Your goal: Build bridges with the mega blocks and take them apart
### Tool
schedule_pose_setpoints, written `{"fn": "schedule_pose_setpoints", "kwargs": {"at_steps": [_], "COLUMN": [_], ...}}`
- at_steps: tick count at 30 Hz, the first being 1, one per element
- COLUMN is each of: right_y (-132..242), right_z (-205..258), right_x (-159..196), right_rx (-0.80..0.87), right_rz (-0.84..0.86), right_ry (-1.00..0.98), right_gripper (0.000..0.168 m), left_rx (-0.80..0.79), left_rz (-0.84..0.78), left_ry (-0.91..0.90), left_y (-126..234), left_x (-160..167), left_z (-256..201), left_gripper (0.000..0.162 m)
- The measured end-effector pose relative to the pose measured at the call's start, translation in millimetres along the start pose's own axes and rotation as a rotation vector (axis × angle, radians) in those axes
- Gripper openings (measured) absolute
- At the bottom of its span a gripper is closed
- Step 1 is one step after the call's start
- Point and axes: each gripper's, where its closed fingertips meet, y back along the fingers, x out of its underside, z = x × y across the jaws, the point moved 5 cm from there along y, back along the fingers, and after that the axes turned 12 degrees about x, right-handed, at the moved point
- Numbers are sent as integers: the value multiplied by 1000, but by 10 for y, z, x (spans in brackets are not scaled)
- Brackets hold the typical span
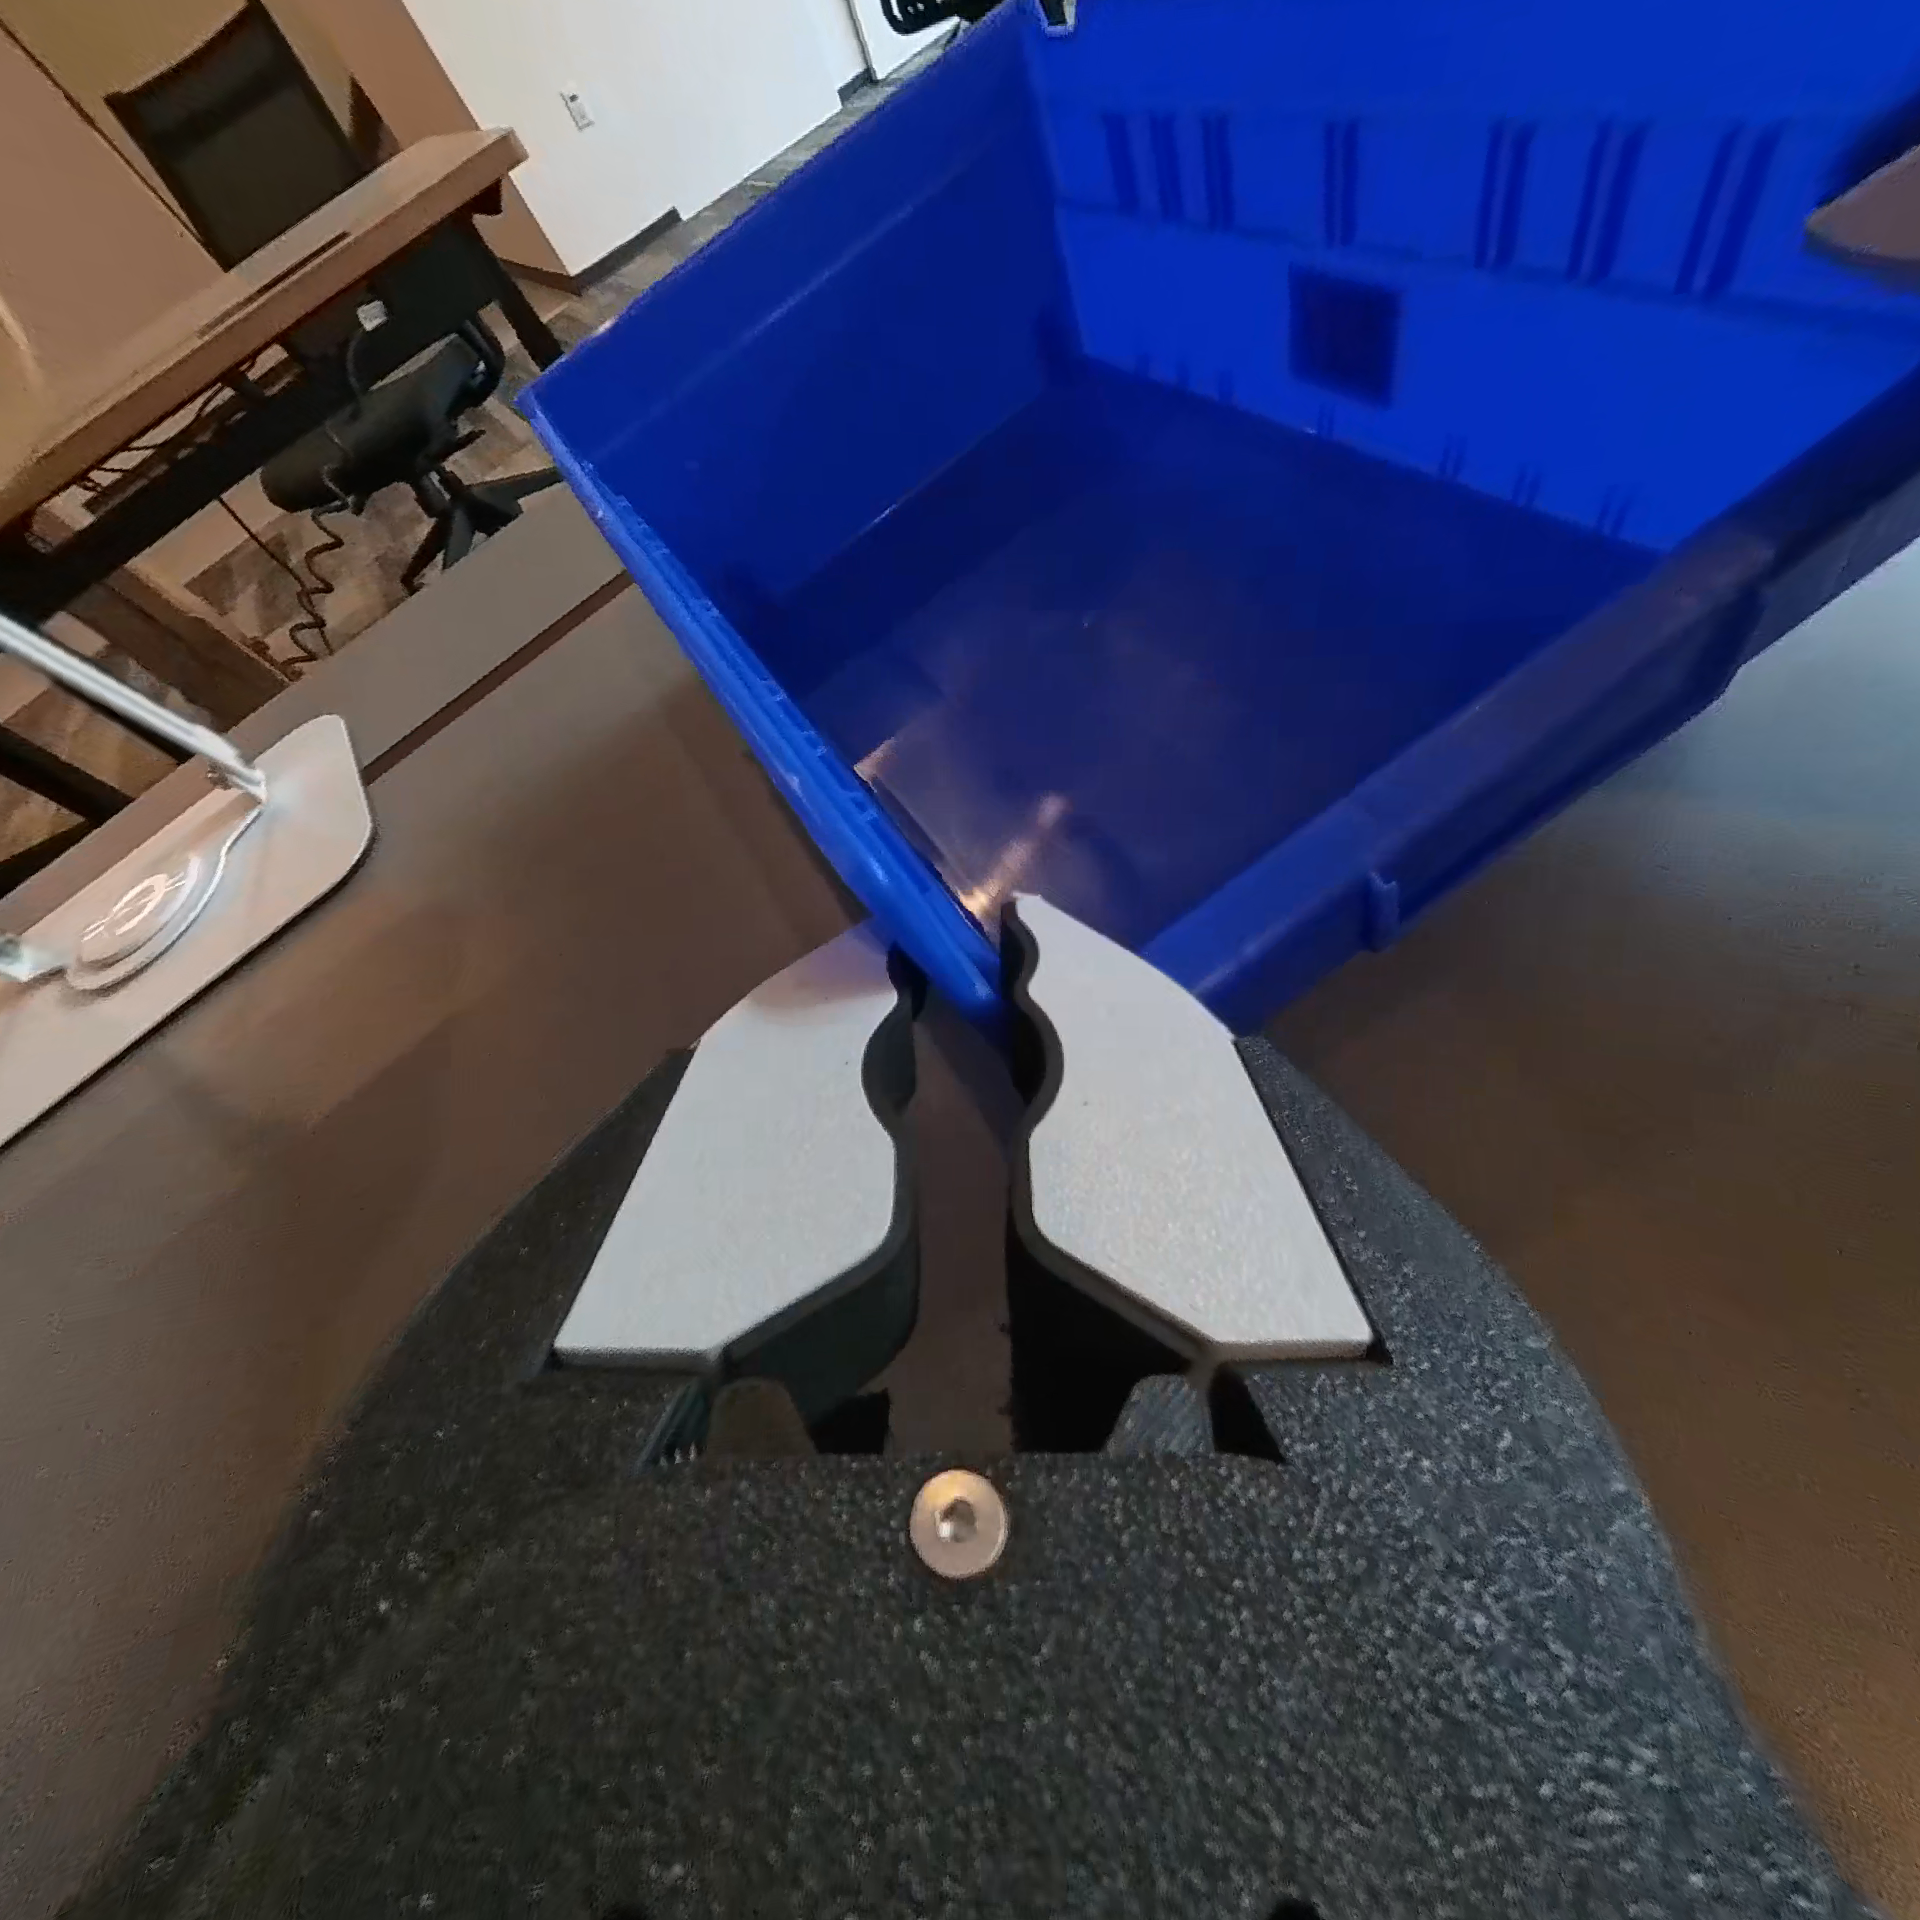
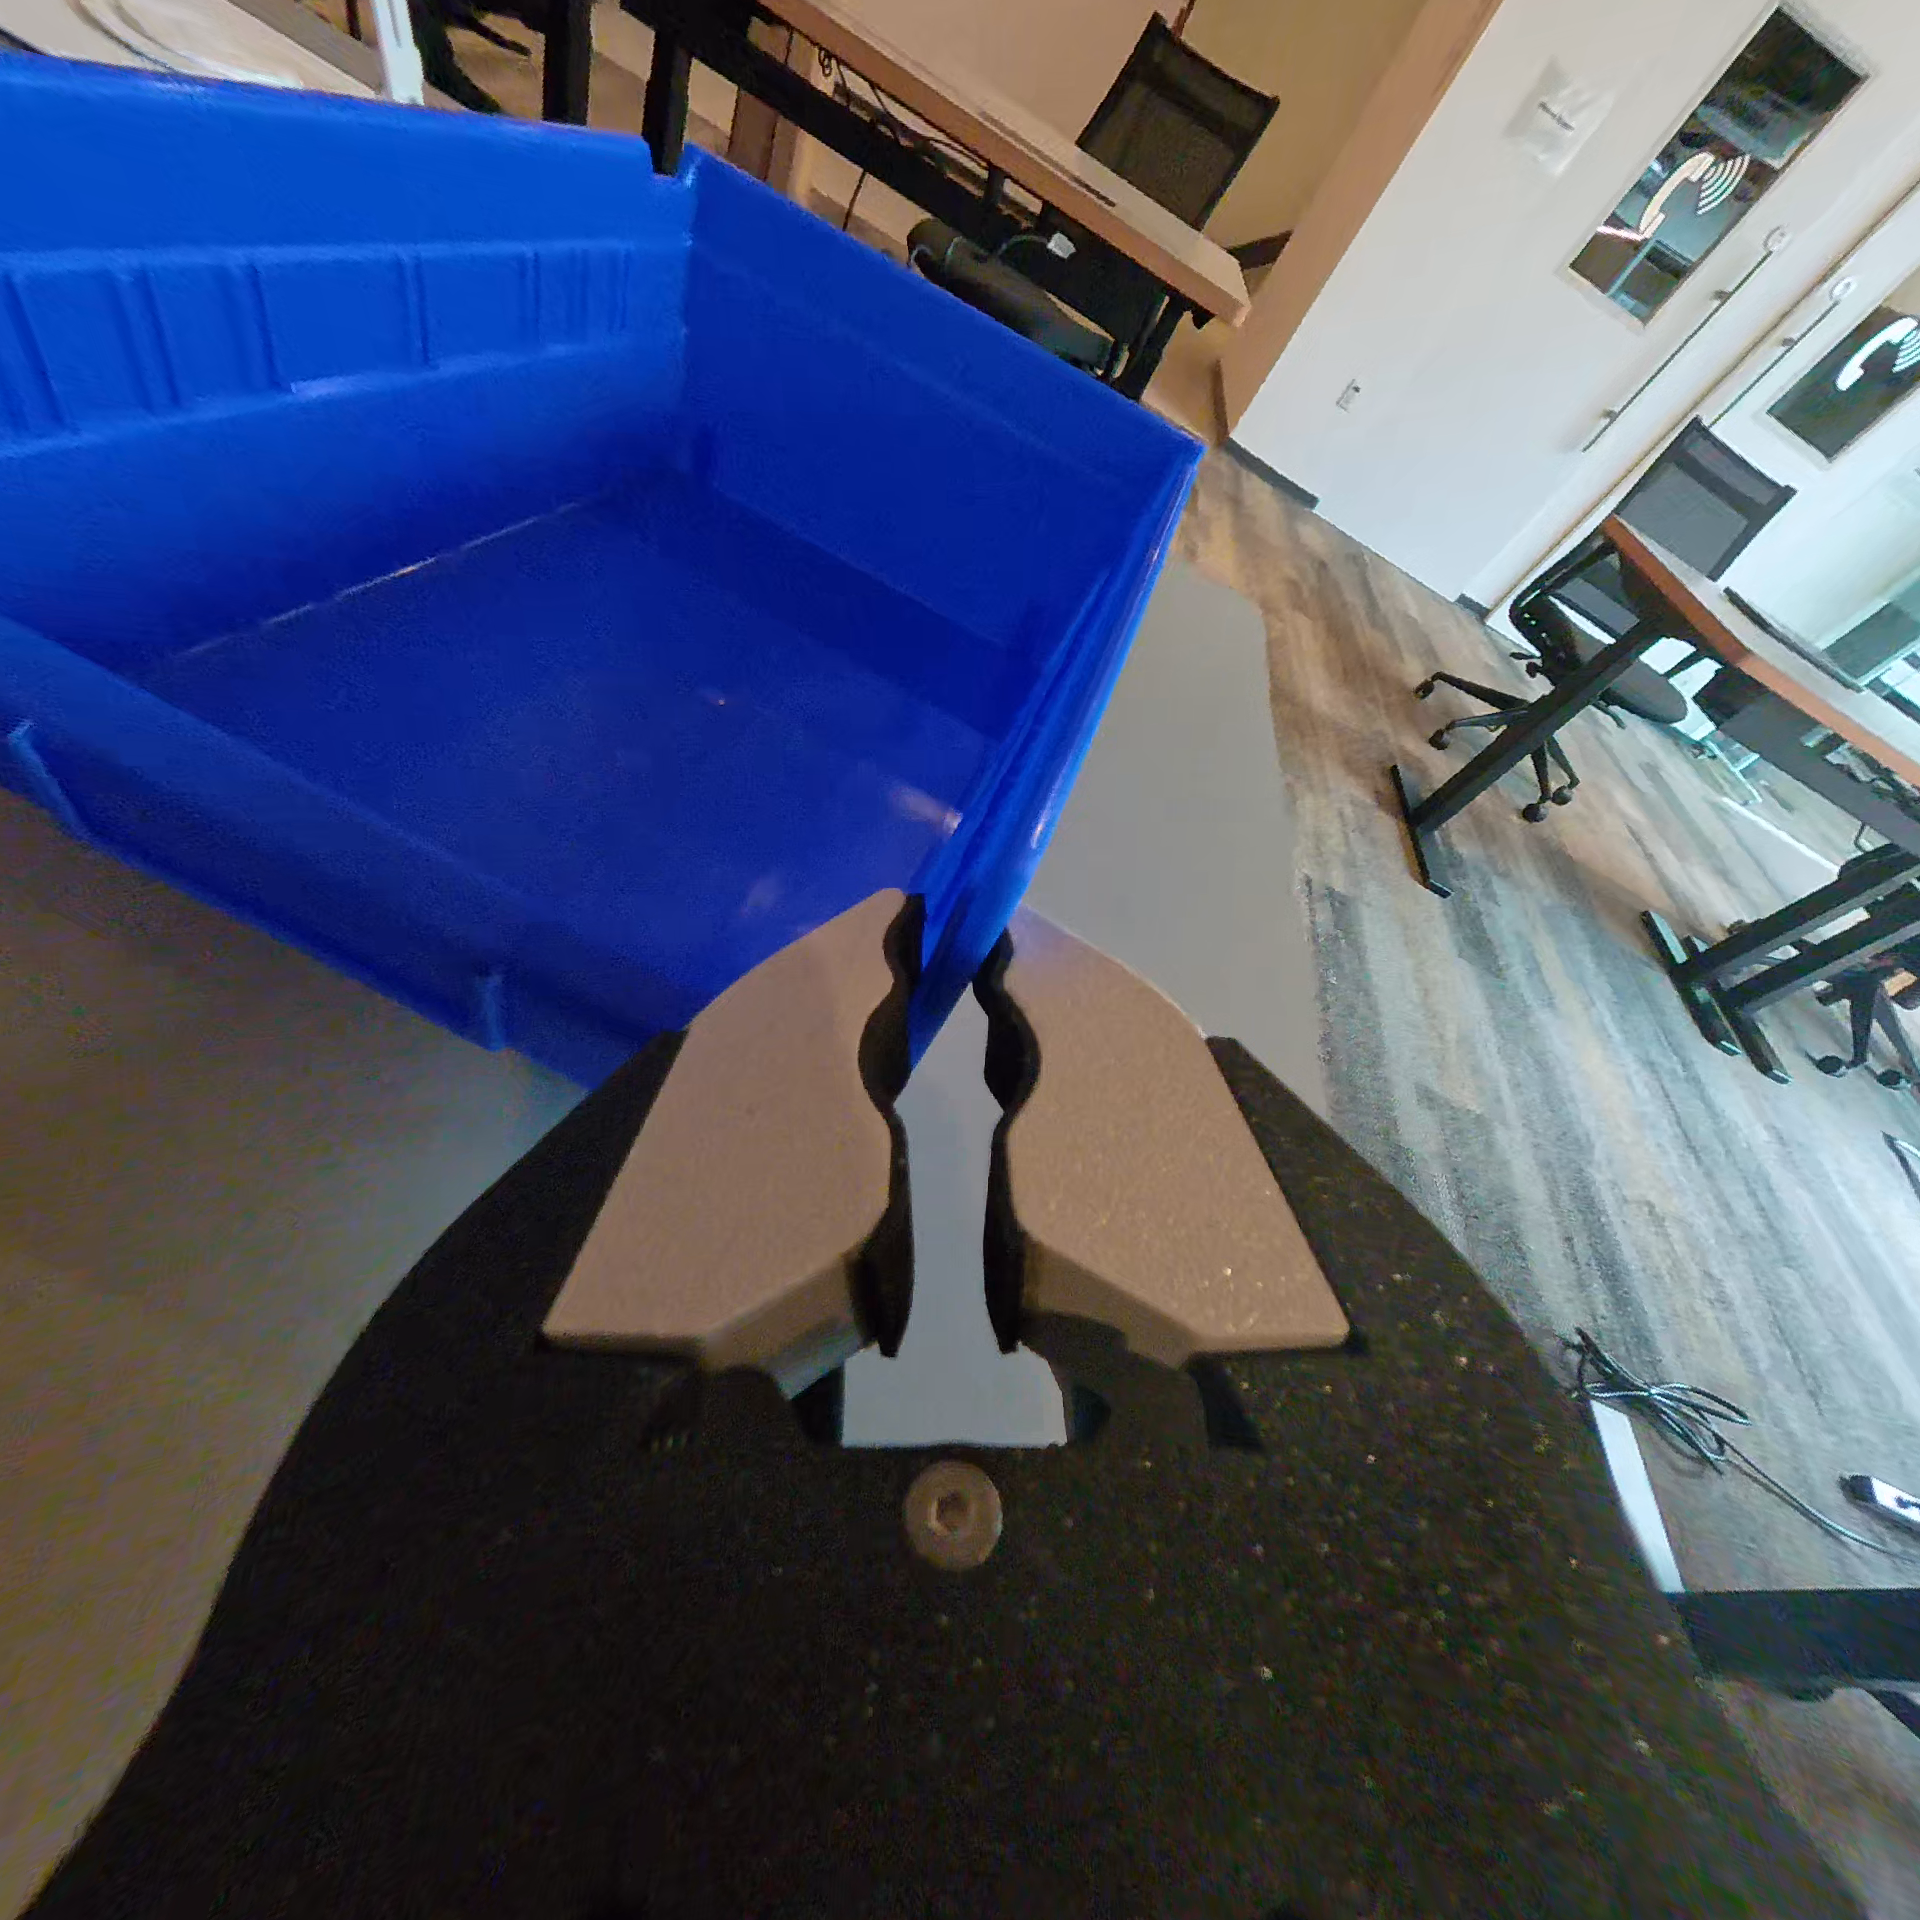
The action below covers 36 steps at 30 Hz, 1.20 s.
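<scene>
A blue plastic bin (image 1: 1195,582) sits on the grey-brown table, and its inside shows no blocks. My left gripper (image 1: 951,951) is shut on the bin's left side wall at the near corner. The bin also shows in the right wrist view (image 2: 520,675). My right gripper (image 2: 951,935) is shut on its right side wall at the near corner. The tip of the right gripper (image 1: 1870,218) shows at the right edge of the left wrist view. No mega blocks are in view.
A metal stand base (image 1: 197,883) with a thin rod lies on the table to the left. The table's right edge (image 2: 1278,790) runs close beside the bin. Desks and office chairs (image 2: 1579,686) stand on the floor beyond. There is about 20 centimeters between the tips of the two grippers.
</scene>
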Motion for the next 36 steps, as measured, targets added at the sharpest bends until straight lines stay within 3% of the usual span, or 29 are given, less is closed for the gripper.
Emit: {"fn": "schedule_pose_setpoints", "kwargs": {"at_steps": [10,14,21,27,32,36], "right_y": [-74,-56,218,581,655,649], "right_z": [-90,-60,-203,-60,341,777], "right_x": [132,124,-85,-600,-1240,-1883], "right_rx": [-10,-8,75,119,39,-97], "right_rz": [2,-31,-18,-78,-182,-263], "right_ry": [48,134,-75,-204,-195,-156], "right_gripper": [12,31,66,69,70,73], "left_rx": [39,77,81,179,81,-22], "left_rz": [23,-3,-90,-356,-578,-647], "left_ry": [-69,-52,-44,145,110,41], "left_y": [-39,19,308,938,1628,2130], "left_x": [-20,-16,8,-62,-86,-86], "left_z": [-130,-117,46,485,1129,1659], "left_gripper": [19,32,62,89,87,81]}}
